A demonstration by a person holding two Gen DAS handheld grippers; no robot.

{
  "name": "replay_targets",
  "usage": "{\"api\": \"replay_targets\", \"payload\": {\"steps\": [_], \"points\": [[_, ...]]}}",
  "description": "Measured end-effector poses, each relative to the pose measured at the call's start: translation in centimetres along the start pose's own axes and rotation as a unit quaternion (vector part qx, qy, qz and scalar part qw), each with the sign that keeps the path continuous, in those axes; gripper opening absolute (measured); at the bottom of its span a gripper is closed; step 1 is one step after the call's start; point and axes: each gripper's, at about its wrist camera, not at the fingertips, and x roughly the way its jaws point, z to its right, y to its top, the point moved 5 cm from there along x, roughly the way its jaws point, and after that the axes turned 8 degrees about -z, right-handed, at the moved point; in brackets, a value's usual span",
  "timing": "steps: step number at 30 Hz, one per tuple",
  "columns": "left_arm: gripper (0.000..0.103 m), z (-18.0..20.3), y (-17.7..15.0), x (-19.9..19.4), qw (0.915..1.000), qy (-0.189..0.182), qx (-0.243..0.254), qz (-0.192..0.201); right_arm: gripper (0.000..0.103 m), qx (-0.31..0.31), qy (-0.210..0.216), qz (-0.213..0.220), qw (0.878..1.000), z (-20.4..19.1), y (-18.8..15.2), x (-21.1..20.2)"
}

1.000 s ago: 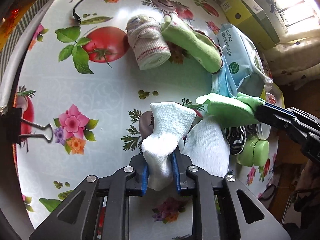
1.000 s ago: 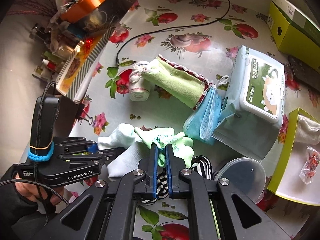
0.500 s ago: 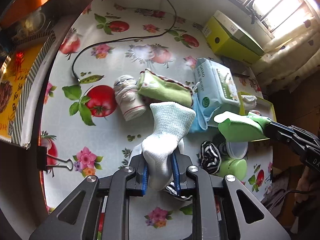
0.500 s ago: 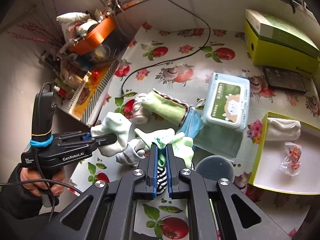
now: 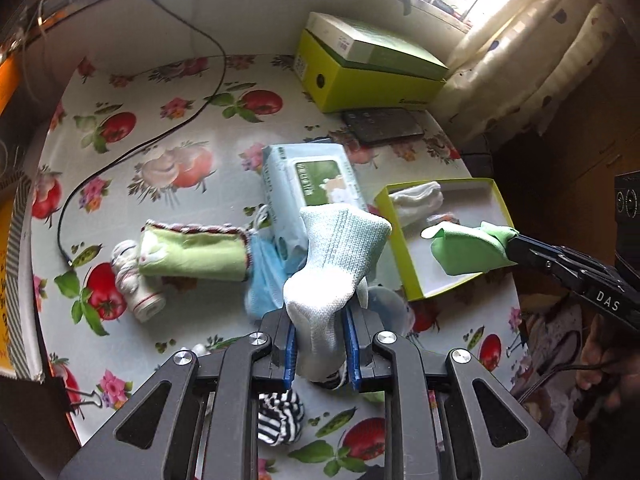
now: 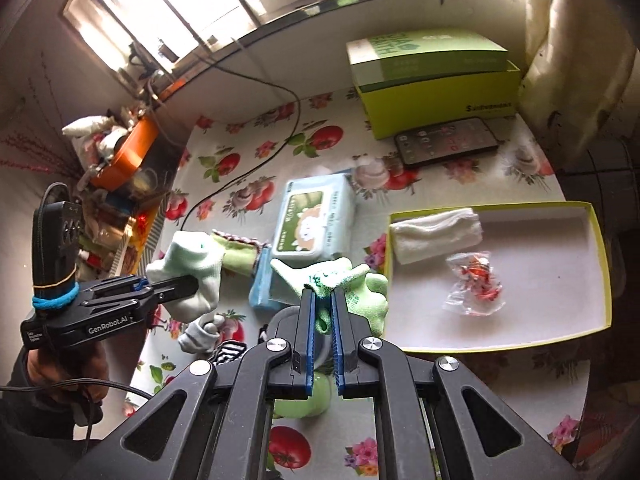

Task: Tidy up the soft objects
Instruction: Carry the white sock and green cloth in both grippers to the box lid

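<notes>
My left gripper (image 5: 320, 354) is shut on a white sock (image 5: 334, 264) and holds it high above the table; the sock also shows in the right wrist view (image 6: 192, 276). My right gripper (image 6: 323, 322) is shut on a green glove (image 6: 340, 284), which hangs over the near corner of the yellow-rimmed open box (image 5: 496, 196) in the left wrist view (image 5: 468, 248). The box (image 6: 596, 240) holds a folded white cloth (image 6: 436, 234) and a small plastic bag (image 6: 476, 284). A green rolled cloth (image 5: 192, 252), a white rolled sock (image 5: 134, 286) and a striped sock (image 5: 280, 420) lie on the table.
A wet-wipes pack (image 6: 316, 216) and a blue face mask (image 5: 264, 280) lie mid-table. A closed yellow-green box (image 6: 436, 80) and a black remote (image 6: 448, 146) sit at the back. A black cable (image 5: 132, 148) crosses the cloth. A grey lid (image 5: 384, 304) and green jar (image 6: 308, 396) lie below the grippers.
Both grippers have risen well above the table and swung right with their loads. The green glove has moved from beside the mask to over the open box.
</notes>
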Motion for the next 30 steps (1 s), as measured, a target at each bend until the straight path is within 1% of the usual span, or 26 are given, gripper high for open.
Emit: {"api": "replay_targets", "payload": {"steps": [7, 14, 16, 20, 22, 25, 28, 30], "points": [[0.02, 5.4, 2.5, 2.6, 0.9981, -0.009, 0.059, -0.015, 0.007, 0.044, -0.022, 0.018, 0.999, 5.5, 0.0, -1.6], [0.02, 9.6, 4.3, 6.3, 0.9939, -0.008, 0.102, -0.041, 0.008, 0.075, -0.042, 0.024, 0.996, 9.4, -0.1, -1.6], [0.02, 10.6, 4.7, 7.4, 0.9926, -0.013, 0.111, -0.048, 0.008, 0.081, -0.048, 0.025, 0.995, 10.3, -0.1, -1.5], [0.021, 12.3, 5.6, 9.7, 0.9903, -0.019, 0.124, -0.06, 0.008, 0.097, -0.052, 0.017, 0.994, 11.9, -0.5, -0.4], [0.021, 13.0, 6.0, 11.0, 0.9892, -0.028, 0.127, -0.068, 0.008, 0.105, -0.048, 0.009, 0.993, 12.5, -0.9, 0.5], [0.021, 13.7, 6.3, 13.0, 0.9866, -0.036, 0.132, -0.088, 0.008, 0.112, -0.041, -0.005, 0.993, 12.8, -1.5, 1.8], [0.024, 14.0, 6.3, 14.4, 0.9845, -0.028, 0.139, -0.103, 0.008, 0.119, -0.03, -0.018, 0.992, 12.9, -2.0, 3.1], [0.034, 14.0, 6.4, 14.5, 0.9849, -0.025, 0.14, -0.099, 0.008, 0.12, -0.021, -0.027, 0.992, 12.7, -2.2, 4.0]]}}
